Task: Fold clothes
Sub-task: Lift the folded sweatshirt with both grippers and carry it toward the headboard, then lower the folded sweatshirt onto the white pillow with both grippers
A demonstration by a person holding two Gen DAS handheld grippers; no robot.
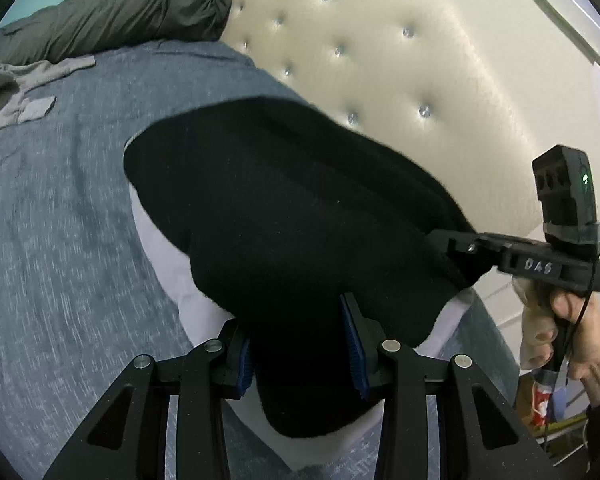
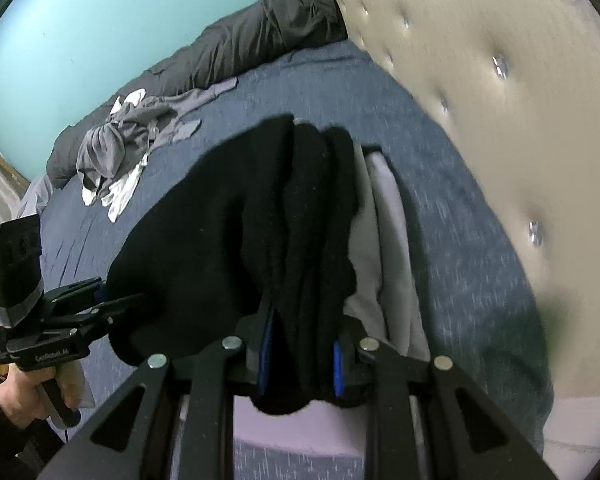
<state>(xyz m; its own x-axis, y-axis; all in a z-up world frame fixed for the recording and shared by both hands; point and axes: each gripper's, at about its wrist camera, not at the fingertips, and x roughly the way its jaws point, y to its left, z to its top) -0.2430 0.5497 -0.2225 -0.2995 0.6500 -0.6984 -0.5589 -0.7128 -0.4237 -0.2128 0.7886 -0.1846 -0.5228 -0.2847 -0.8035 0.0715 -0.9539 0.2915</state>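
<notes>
A black fleece garment (image 1: pixel 284 216) is held between both grippers above a folded pale lilac cloth (image 1: pixel 160 248) on the blue bed. My left gripper (image 1: pixel 300 356) is shut on the garment's near edge, blue pads against the fabric. My right gripper (image 2: pixel 300 360) is shut on a bunched, folded edge of the same garment (image 2: pixel 236 216). The right gripper also shows in the left wrist view (image 1: pixel 460 248), gripping the garment's right end. The left gripper shows in the right wrist view (image 2: pixel 100 300) at the garment's left end.
The blue bedspread (image 1: pixel 60 200) spreads to the left. A cream tufted headboard (image 1: pixel 400 60) stands close behind. A dark grey duvet (image 2: pixel 240 48) lies along the far side. A crumpled grey and white clothes pile (image 2: pixel 124 148) sits on the bed.
</notes>
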